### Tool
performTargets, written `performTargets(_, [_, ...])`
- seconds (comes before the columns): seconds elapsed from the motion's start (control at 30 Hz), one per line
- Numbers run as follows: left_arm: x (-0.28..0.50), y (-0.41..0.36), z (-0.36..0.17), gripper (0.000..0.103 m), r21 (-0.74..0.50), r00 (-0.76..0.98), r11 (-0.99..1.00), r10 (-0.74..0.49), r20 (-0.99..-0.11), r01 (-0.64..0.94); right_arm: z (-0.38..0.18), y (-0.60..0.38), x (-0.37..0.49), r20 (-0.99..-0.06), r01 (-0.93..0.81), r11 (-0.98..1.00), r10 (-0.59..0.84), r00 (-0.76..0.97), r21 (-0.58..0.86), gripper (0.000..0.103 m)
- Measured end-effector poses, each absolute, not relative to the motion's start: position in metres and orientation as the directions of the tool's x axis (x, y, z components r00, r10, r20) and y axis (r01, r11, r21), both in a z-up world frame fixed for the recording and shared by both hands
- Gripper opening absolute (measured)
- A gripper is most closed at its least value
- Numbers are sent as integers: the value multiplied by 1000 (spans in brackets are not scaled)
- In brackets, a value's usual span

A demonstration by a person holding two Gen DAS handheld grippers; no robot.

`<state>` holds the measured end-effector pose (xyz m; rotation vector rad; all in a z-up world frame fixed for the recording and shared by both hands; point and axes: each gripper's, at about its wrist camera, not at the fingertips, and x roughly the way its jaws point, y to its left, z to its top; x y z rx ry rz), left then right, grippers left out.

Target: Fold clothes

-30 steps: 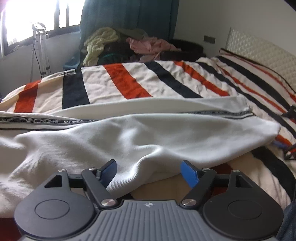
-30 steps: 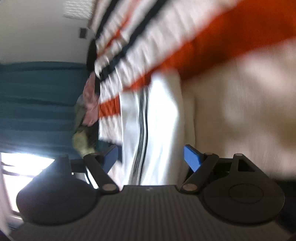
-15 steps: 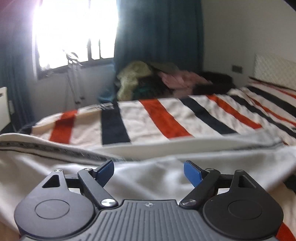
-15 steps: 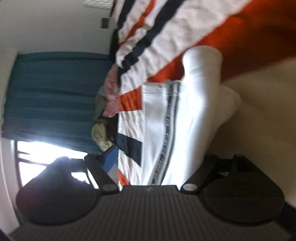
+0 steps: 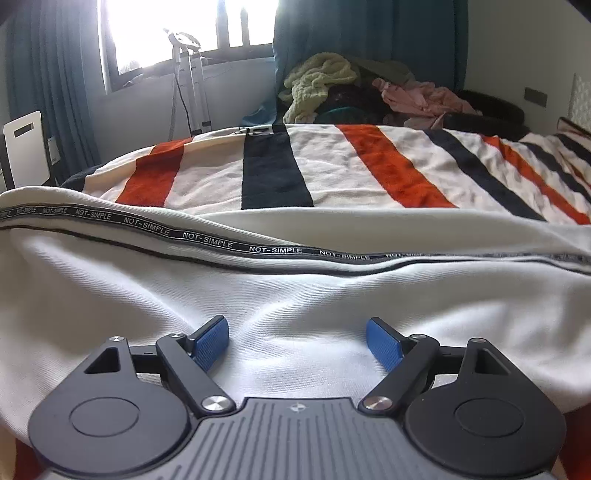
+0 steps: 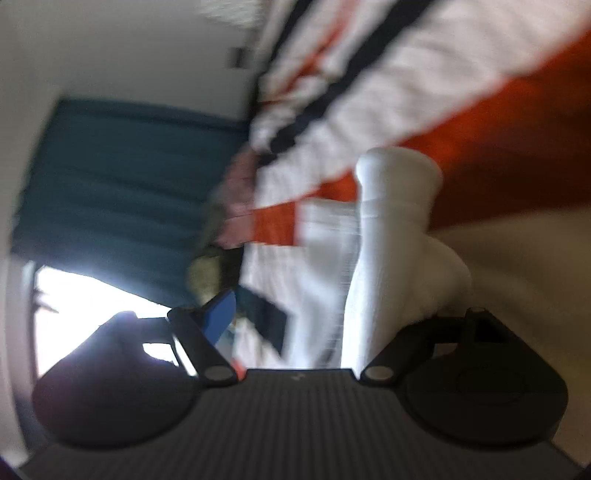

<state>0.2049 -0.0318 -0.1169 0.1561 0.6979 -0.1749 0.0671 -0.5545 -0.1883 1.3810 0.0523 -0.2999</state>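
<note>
we're barely started: white garment (image 5: 295, 295) mostly unfolded across the frame's middle, left gripper (image 5: 297, 341) spread wide and empty, right gripper (image 6: 317, 314) spread around a fabric bunch, not pinching

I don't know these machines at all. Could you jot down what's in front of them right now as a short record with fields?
Place: bedroom, bed with a striped blanket in orange, dark and cream
Garment: white garment lying across the bed, with a black tape reading NOT-SIMPLE
Left claw: open, blue pads either side of a raised fold of white cloth
Right claw: view tilted and blurred; white cloth hides one finger, so its state cannot be told
Background: pile of clothes, teal curtain, bright window
</note>
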Motion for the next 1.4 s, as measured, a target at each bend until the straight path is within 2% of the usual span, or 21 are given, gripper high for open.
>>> performTargets(0.07, [205,-33,-119,84,98,752,972,-101,-651,215,-185,-554,67,-189,221,183,-174,966,958,82])
performTargets(0.27, [204,-35,-120,84,102,749,971,-98,-656,216,-211,-559,60,-350,361,20,-199,915,933,81])
performTargets(0.4, [205,-37,-121,84,116,747,968,-92,-658,221,-218,-560,53,-378,384,-13,-211,901,923,77])
performTargets(0.43, [205,-38,-120,84,119,747,968,-90,-659,221,-215,-558,56,-419,433,21,-212,883,901,72])
performTargets(0.47, [205,-37,-120,84,120,745,967,-90,-661,223,-212,-555,60,-481,504,69,-213,850,861,57])
performTargets(0.5, [205,-37,-119,84,120,742,967,-91,-664,225,-208,-552,64,-540,571,117,-218,813,812,30])
performTargets(0.53, [205,-36,-117,84,118,739,966,-94,-667,229,-207,-548,67,-584,618,153,-219,782,771,21])
performTargets(0.7, [195,-33,-100,87,132,736,961,-95,-670,244,-188,-534,74,-590,656,291,-289,754,696,10])
performTargets(0.83, [190,-17,-82,89,57,734,972,-133,-666,228,-148,-506,87,-516,652,509,-400,758,562,10])
performTargets(1.03, [175,13,-52,90,44,798,985,-109,-593,168,-76,-438,106,-309,548,773,-461,832,319,10])
performTargets(1.27, [165,40,-23,91,-10,840,991,-118,-529,133,-21,-309,141,-125,373,921,-360,925,112,10])
performTargets(1.4, [162,60,-12,91,-55,856,995,-103,-507,87,-36,-221,160,-81,237,971,-238,968,-23,10])
